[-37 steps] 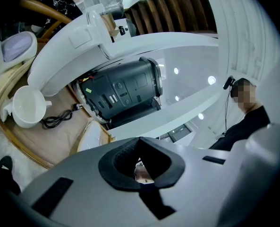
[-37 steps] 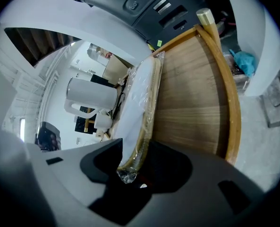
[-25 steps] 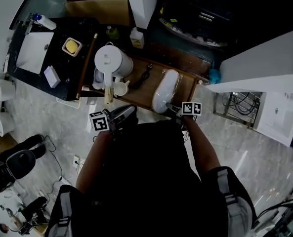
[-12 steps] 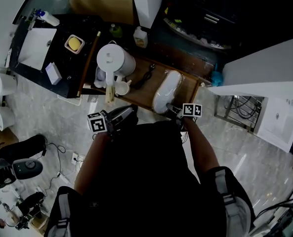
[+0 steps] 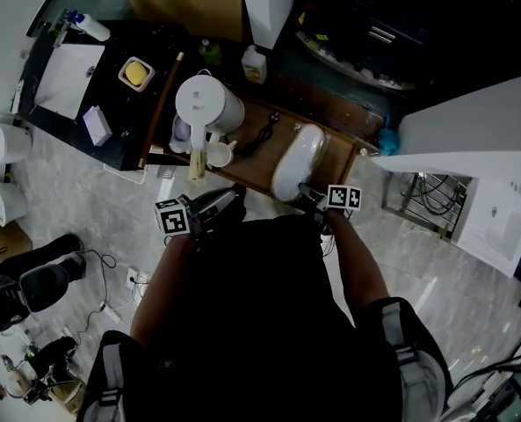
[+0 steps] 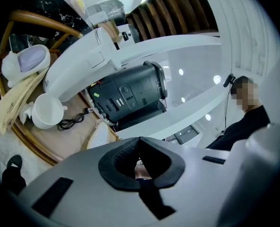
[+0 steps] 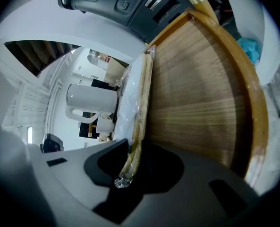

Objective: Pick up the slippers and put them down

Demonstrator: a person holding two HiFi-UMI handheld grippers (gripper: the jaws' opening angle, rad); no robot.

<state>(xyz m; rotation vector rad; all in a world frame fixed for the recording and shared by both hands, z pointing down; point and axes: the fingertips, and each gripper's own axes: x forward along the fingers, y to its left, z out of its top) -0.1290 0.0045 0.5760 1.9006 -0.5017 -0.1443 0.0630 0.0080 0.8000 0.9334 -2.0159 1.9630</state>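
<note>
The plastic-wrapped slippers (image 5: 296, 158) lie on the wooden tray (image 5: 335, 148), their long axis running straight away from the right gripper (image 5: 307, 192). Its jaws are closing around the pack's near end (not yet clamped, I judge). The left gripper (image 5: 229, 196), jaws together and empty, hangs farther off, beside the tray's edge.

My head camera looks steeply down on the table (image 5: 329, 152) from high up. Cameras on my left claw (image 6: 140, 162) and right claw (image 7: 135, 167) sit low and close. All three see the white kettle (image 5: 206, 105).

Glossy clear plastic wraps the white slippers (image 5: 295, 161) on a smooth wood-grain tray (image 7: 201, 93).
</note>
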